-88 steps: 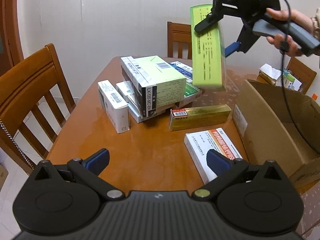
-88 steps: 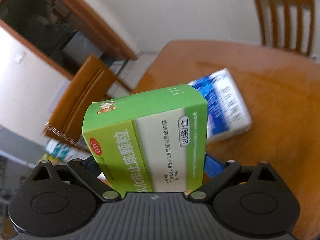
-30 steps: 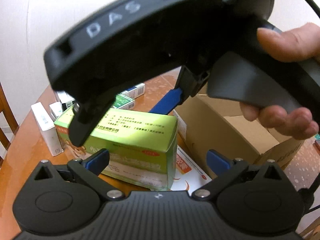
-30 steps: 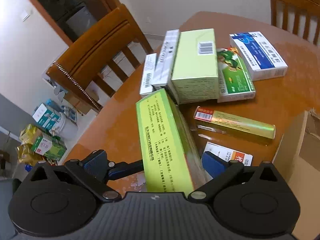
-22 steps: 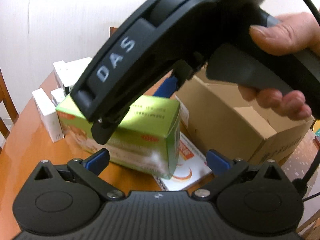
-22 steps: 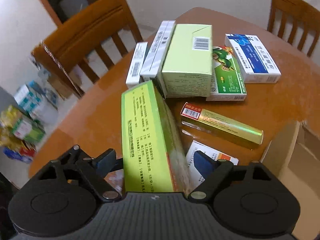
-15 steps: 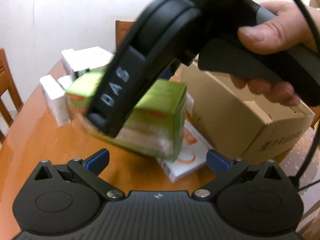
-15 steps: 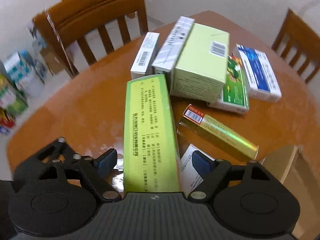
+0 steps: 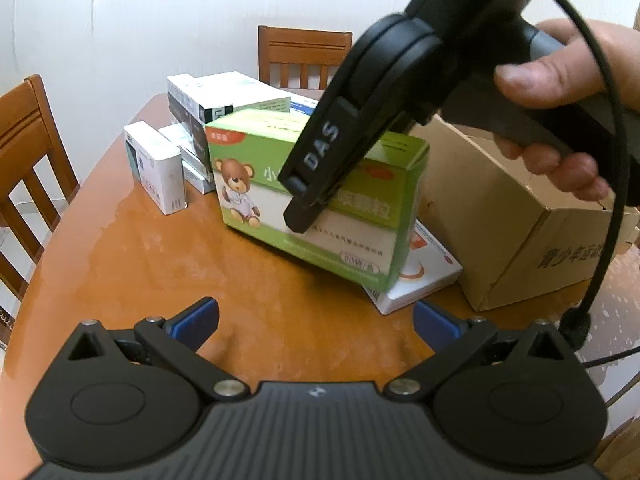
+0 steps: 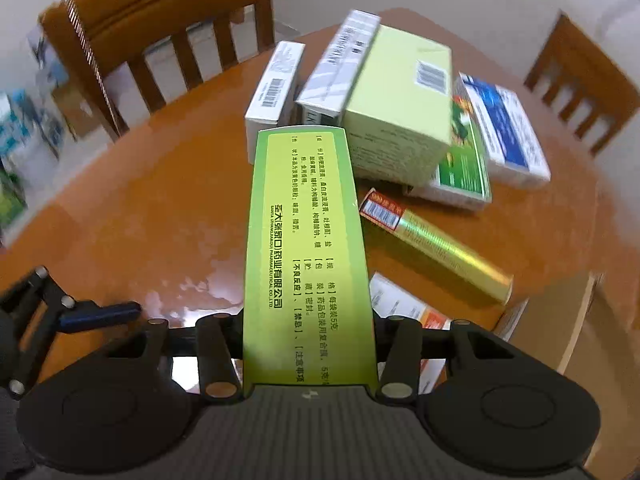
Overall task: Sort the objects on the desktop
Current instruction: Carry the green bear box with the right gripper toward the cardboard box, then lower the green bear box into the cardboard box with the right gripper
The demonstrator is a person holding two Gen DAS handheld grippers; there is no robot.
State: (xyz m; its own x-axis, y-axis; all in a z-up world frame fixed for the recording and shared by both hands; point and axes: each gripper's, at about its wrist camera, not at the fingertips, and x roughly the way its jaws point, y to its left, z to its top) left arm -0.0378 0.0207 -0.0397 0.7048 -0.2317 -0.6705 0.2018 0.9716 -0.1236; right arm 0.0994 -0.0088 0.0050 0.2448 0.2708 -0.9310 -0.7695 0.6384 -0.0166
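Observation:
A green medicine box (image 9: 352, 240) with a bear picture stands on its long edge on the wooden table (image 9: 160, 272). Its right end lies over a white and orange box (image 9: 424, 276). My right gripper (image 10: 310, 336) points steeply down over it; its jaws are closing with the green medicine box (image 10: 304, 220) between them, and both fingers lie against its broad faces. One black finger (image 9: 308, 184) crosses the bear side. My left gripper (image 9: 316, 320) hangs open and empty just in front of the box. Its blue pad (image 10: 100, 314) shows at the left of the right wrist view.
An open cardboard carton (image 9: 500, 216) stands right of the green box. Behind it is a pile of boxes (image 10: 396, 100), with a white box (image 9: 160, 168), a gold box (image 10: 440, 240) and a blue and white box (image 10: 504, 132). Wooden chairs (image 9: 304, 56) ring the table.
The right gripper's jaws went from wide open around the green box to tight against it, and the gripper tipped further down. The box now stands on the table, with the left gripper slightly further back.

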